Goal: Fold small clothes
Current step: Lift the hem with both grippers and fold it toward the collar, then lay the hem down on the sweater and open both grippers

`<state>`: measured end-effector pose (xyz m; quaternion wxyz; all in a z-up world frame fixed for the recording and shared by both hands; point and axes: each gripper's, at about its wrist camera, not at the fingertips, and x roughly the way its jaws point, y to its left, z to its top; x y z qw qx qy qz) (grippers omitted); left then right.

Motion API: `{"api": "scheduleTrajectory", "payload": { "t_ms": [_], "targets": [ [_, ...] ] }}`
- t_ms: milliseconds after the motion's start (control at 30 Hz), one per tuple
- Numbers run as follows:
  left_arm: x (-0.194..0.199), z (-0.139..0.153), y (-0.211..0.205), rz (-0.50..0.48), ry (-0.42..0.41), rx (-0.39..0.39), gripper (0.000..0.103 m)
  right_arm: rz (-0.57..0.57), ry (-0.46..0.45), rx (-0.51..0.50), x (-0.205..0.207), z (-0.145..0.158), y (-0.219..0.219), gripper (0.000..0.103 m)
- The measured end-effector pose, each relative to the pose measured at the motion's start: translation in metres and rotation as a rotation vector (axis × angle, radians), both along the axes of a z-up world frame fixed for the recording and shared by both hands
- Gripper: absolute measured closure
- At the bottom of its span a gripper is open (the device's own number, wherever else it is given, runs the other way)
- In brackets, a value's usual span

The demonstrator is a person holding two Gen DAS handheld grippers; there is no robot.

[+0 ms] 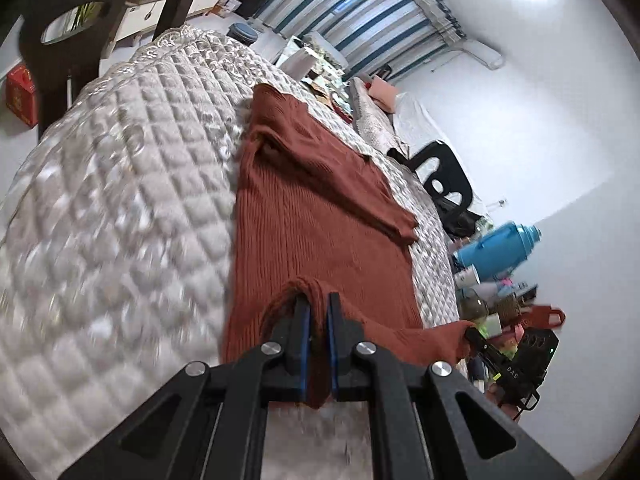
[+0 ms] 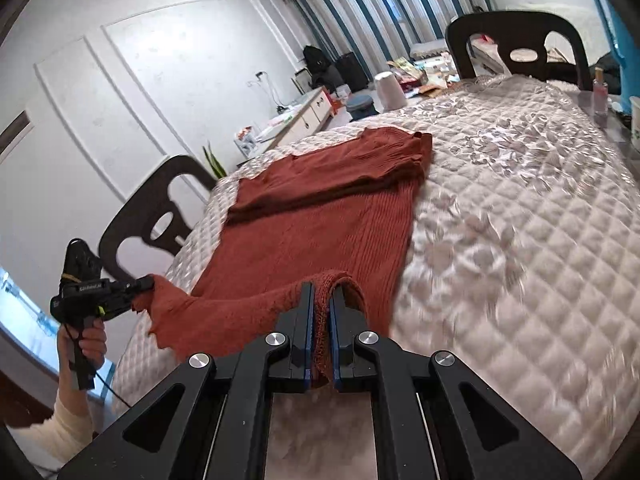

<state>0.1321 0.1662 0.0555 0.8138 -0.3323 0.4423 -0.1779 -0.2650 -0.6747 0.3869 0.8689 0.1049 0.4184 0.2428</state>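
A rust-red ribbed knit sweater (image 1: pixel 320 208) lies flat on the quilted table cover, its sleeves folded across the chest; it also shows in the right wrist view (image 2: pixel 320 216). My left gripper (image 1: pixel 319 304) is shut on one near hem corner. My right gripper (image 2: pixel 321 296) is shut on the other near hem corner. The hem stretches between the two, lifted off the table. The right gripper shows in the left wrist view (image 1: pixel 474 334), and the left gripper shows in the right wrist view (image 2: pixel 146 284), each pinching the cloth.
The quilted beige cover (image 2: pixel 520 200) spans the table. Dark chairs stand at its edges (image 2: pixel 156 216) (image 2: pixel 520 44) (image 1: pixel 444 176). A blue thermos (image 1: pixel 496 248), bottles and clutter sit beside the table. A white cup (image 2: pixel 390 90) and papers lie at the far end.
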Motion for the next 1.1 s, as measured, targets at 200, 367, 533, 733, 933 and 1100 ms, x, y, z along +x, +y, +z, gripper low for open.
{"api": "scheduleTrajectory", "payload": {
  "t_ms": [200,367,533,733,933,1100],
  "targets": [
    [0.054,-0.016,-0.002,0.041,0.041,-0.018,0.094,-0.009,0.071,0.001,0.057,-0.023,0.007,0.097],
    [0.087,-0.041,0.001,0.083,0.114,-0.07,0.094,-0.035,0.168,0.101,0.102,-0.047,-0.002,0.097],
    [0.088,-0.065,0.012,0.14,0.177,-0.14,0.092,-0.174,0.296,0.276,0.116,-0.086,-0.034,0.094],
    [0.086,-0.048,0.021,0.189,0.097,-0.144,0.076,-0.155,0.182,0.305,0.106,-0.069,-0.033,0.094],
    [0.1,-0.033,0.024,0.205,0.064,-0.158,0.076,-0.226,0.12,0.192,0.122,-0.053,-0.027,0.093],
    [0.092,-0.023,0.029,0.207,0.055,-0.044,0.057,-0.058,-0.023,-0.085,0.1,-0.026,0.011,0.073]
  ]
}}
